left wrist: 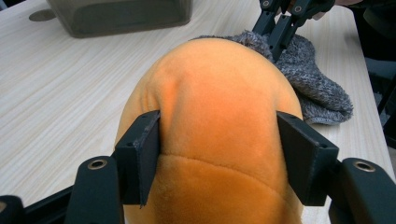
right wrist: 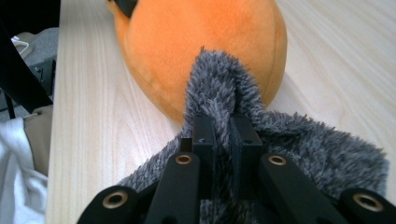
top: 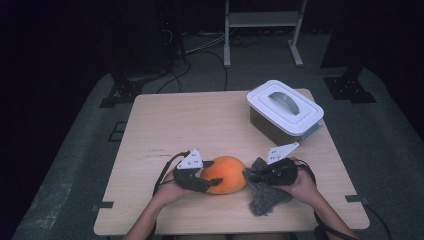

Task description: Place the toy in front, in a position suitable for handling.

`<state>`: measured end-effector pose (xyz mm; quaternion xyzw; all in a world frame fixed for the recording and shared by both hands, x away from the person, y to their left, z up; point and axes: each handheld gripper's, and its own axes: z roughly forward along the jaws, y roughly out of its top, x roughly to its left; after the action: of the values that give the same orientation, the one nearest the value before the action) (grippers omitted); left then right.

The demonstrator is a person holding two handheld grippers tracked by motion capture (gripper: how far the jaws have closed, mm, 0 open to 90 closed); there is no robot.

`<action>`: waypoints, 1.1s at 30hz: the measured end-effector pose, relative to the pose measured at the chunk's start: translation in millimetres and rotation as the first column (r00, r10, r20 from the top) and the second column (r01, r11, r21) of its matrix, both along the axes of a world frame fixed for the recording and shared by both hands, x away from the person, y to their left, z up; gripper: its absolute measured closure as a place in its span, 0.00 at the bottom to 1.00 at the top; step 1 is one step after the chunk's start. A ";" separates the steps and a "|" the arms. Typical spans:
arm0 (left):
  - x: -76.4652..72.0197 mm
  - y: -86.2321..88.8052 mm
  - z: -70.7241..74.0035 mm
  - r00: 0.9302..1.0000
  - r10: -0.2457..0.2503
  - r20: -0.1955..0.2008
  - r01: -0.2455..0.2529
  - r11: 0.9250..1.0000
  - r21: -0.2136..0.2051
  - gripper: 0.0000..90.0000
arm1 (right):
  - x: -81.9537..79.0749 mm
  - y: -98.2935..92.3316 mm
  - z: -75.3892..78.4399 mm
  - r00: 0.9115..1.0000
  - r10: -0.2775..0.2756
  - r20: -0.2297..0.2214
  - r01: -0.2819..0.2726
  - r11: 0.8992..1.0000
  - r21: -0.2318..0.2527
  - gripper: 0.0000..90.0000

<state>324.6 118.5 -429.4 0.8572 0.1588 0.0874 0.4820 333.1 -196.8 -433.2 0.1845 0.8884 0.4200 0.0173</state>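
Low on the pale surface [top: 165, 125], your left claw [left wrist: 219, 154] squeezes the soft orange plush [left wrist: 215, 116] mid-body while your right claw [right wrist: 223, 140] pinches the limp grey cloth's [right wrist: 327, 149] fold.

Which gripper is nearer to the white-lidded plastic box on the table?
Right. The right gripper pinches the grey fuzzy cloth just below the box; the left gripper, clamping the orange plush, sits farther left.

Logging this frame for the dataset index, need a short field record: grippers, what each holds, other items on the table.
left gripper: shut on orange plush toy, pads pressing its sides
right gripper: shut on a fold of grey fuzzy cloth
cloth vs toy: pinched fold lies against the toy's end
table: light wood
other item: lidded white container with handle, far right, apart from both grippers
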 end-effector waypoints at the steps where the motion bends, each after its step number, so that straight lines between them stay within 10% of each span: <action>1: 0.0 0.3 -0.2 1.000 -0.003 0.000 0.003 1.000 -0.001 0.38 | -0.4 0.2 2.6 1.000 0.000 0.006 0.000 1.000 0.009 0.91; 7: -2.3 -2.1 -0.3 1.000 -0.021 0.006 0.021 1.000 0.011 0.37 | -5.1 12.1 27.3 0.998 0.024 0.060 -0.031 0.992 0.118 0.91; 22: -7.7 -3.4 1.0 0.999 -0.041 0.017 0.040 0.998 0.039 0.34 | -7.5 5.3 -0.9 1.000 0.024 -0.018 -0.023 0.999 0.037 0.91; 33: -12.2 -8.6 2.2 0.998 -0.058 0.030 0.056 0.997 0.048 0.28 | -11.1 24.6 19.1 0.997 0.041 0.064 -0.048 0.994 0.103 0.91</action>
<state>312.4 109.9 -427.2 0.8710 0.1244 0.0908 0.4665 322.0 -172.2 -414.1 0.1521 0.8682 0.4716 0.0256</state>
